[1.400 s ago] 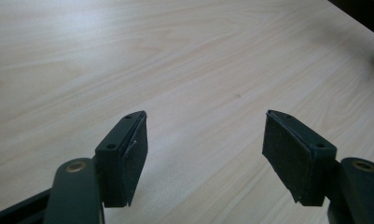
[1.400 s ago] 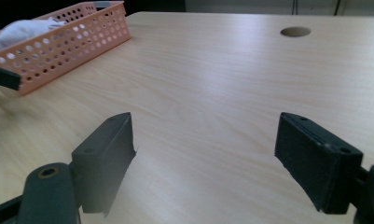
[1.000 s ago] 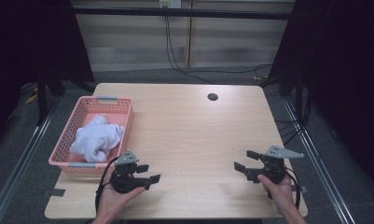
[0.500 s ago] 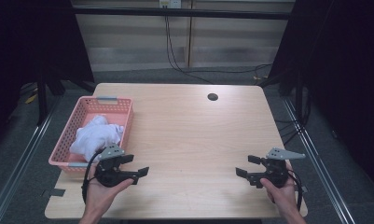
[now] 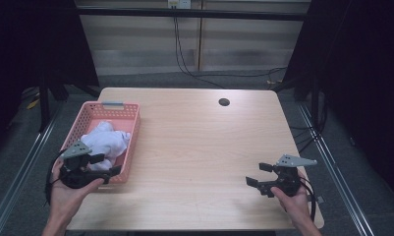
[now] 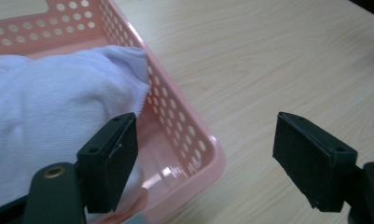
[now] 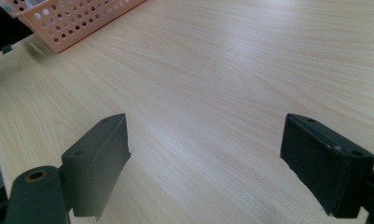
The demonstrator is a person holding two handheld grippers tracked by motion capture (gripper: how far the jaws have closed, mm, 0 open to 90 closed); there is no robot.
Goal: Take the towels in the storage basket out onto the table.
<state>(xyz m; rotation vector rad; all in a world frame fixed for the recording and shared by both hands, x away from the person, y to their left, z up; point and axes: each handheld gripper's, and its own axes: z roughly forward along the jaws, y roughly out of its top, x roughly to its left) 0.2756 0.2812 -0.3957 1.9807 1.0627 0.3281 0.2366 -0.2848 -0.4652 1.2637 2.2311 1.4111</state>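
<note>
A pink perforated basket [image 5: 131,129] stands at the table's left side with a crumpled white cloth [image 5: 106,142] inside. My left gripper [image 5: 106,164] hovers over the basket's near right corner, open; its jaws have just been opening. In the left gripper view one jaw hangs over the cloth [image 6: 49,107] and the other over bare table, the basket's rim [image 6: 184,116] runs below the left gripper [image 6: 211,161], and nothing is gripped. My right gripper [image 5: 256,174] is held open and empty low over the table's front right. The right gripper [image 7: 203,163] looks across bare wood toward the basket [image 7: 68,18].
The wooden table [image 5: 199,137] has a round cable hole [image 5: 224,102] near its far edge. Dark floor and metal rails surround the table, and cables hang at the back wall.
My left hand has moved left and upward from the table's front to the basket's near corner, and its jaws stand wider. The right hand has stayed still.
</note>
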